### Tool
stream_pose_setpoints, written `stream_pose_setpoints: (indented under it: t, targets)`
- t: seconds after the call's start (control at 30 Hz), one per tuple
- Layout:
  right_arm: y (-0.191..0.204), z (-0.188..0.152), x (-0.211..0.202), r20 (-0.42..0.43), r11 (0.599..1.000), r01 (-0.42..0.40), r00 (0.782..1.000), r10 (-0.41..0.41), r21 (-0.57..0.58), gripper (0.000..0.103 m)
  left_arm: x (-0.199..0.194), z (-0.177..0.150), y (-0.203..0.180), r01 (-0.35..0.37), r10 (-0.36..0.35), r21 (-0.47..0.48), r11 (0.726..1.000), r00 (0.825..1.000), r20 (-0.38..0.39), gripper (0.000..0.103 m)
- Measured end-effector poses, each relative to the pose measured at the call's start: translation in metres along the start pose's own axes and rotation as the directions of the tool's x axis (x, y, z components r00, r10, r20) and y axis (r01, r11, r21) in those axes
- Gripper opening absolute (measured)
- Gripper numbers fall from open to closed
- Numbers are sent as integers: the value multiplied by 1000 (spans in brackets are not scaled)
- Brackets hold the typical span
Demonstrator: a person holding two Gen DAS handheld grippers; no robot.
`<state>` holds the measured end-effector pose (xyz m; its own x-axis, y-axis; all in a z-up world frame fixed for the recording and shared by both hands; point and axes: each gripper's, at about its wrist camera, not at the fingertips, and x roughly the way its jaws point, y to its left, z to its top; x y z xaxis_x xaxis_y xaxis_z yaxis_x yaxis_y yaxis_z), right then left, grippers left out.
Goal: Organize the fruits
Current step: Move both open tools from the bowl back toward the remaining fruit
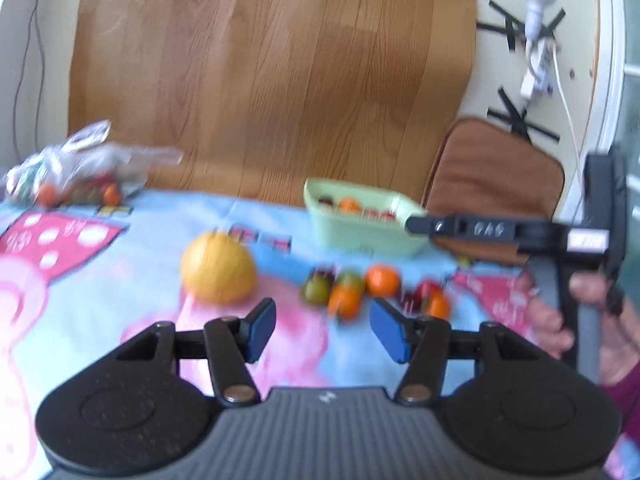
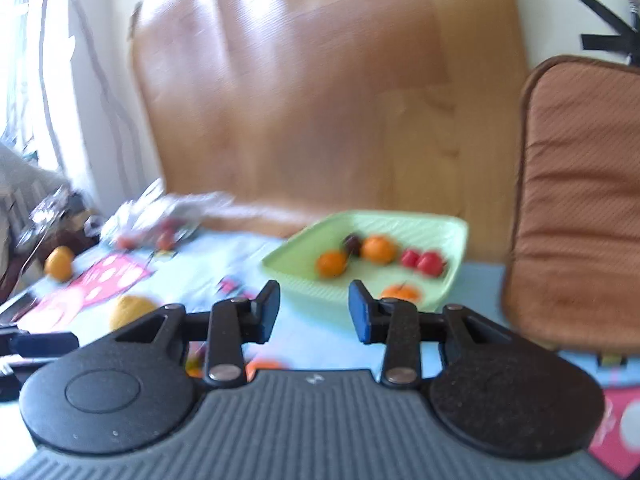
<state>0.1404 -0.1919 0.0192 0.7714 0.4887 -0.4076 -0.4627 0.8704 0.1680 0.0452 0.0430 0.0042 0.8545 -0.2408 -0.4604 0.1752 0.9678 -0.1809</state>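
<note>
In the left wrist view a large yellow citrus fruit [image 1: 218, 268] lies on the blue and pink tablecloth [image 1: 100, 320]. To its right is a cluster of small orange, green and red fruits [image 1: 348, 292]. My left gripper [image 1: 324, 332] hovers just in front of that cluster, open and empty. Behind it stands a pale green basket [image 1: 360, 236]. In the right wrist view the basket [image 2: 440, 224] holds small oranges [image 2: 378, 249], red fruits [image 2: 424, 262] and a dark one. My right gripper [image 2: 314, 314] is open and empty, short of the basket's near rim.
A clear plastic bag [image 1: 80, 172] with more small fruits lies at the table's far left. A brown cushion [image 2: 580, 200] stands to the right of the basket, and a wooden board [image 1: 260, 80] rises behind the table. A hand [image 1: 560, 320] holds the other gripper at the right.
</note>
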Motion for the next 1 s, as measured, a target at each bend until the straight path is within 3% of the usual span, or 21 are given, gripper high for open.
stream_pose_setpoints:
  t: [0.17,0.3,0.4,0.6,0.83,0.87,0.93,1.0]
  targets:
    - [24,-22,-24,-22,999,38,999,-38,-14,40,-2,-18,9,4,-5,-22,1000,999,-39,51]
    - [33,-36,-47,-18,998,62,998,-61,21,40,-4,-22,9,11,-11,-18,1000,1000,-29,52]
    - [45,-44,-53,-27,998,62,998,-62,-22,40,-6,-25,13,17,-18,-37,999,1000,-20,52]
    - [59,-29,-27,-74,998,36,996,-40,-55,39,-5,-24,25,31,-32,-111,993,999,-15,52]
    - [48,-5,51,-214,982,-39,974,79,184,40,-2,-23,35,50,-54,-169,984,998,-19,52]
    - [49,-3,58,-203,982,-24,977,63,189,34,-2,-23,35,52,-57,-170,984,998,-21,52]
    - [51,0,69,-214,982,-11,975,52,190,2,-2,-23,35,54,-59,-169,984,998,-22,52]
    - [50,3,66,-203,976,-10,977,56,218,2,-3,-23,35,61,-65,-171,983,998,-17,53]
